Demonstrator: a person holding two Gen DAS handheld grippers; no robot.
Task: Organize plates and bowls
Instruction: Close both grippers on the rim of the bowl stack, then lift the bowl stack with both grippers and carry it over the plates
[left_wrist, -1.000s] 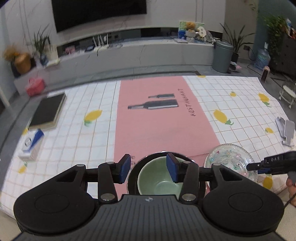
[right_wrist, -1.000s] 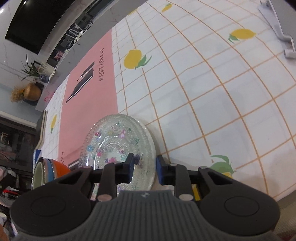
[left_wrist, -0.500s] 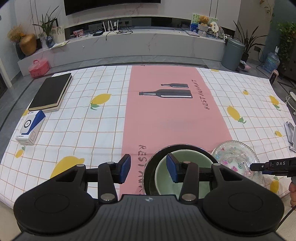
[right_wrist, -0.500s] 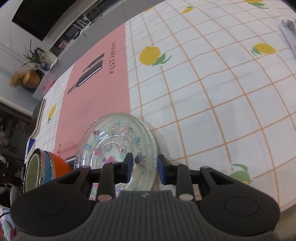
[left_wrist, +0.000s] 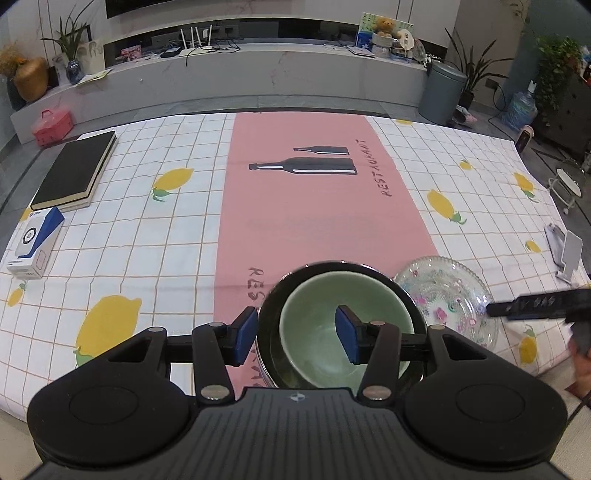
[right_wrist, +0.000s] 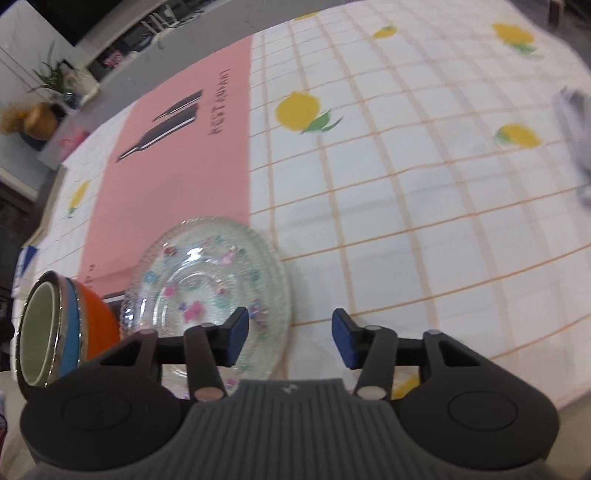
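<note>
A pale green bowl (left_wrist: 332, 325) sits nested in a dark, metal-rimmed bowl (left_wrist: 384, 280) near the table's front edge. From the right wrist that outer bowl (right_wrist: 96, 321) shows orange with a blue band. My left gripper (left_wrist: 295, 340) straddles the bowls' left rims, one pad outside and one inside the green bowl. Its jaws are opening and neither pad presses. A clear glass plate (left_wrist: 443, 291) with flower prints lies flat just right of the bowls. My right gripper (right_wrist: 290, 341) hovers at the right rim of the glass plate (right_wrist: 207, 284), jaws opening and nothing pinched.
A black book (left_wrist: 74, 173) and a white-and-blue box (left_wrist: 33, 243) lie at the table's left side. A white stand (left_wrist: 569, 254) is at the right edge. The lemon-print cloth with its pink centre strip (left_wrist: 314, 206) covers the table. A hand (left_wrist: 581, 347) shows at the right.
My right jaws, narrow on the glass plate's rim before, have spread wide and let it go while lifting slightly. My left jaws widened a little around the bowls' rims.
</note>
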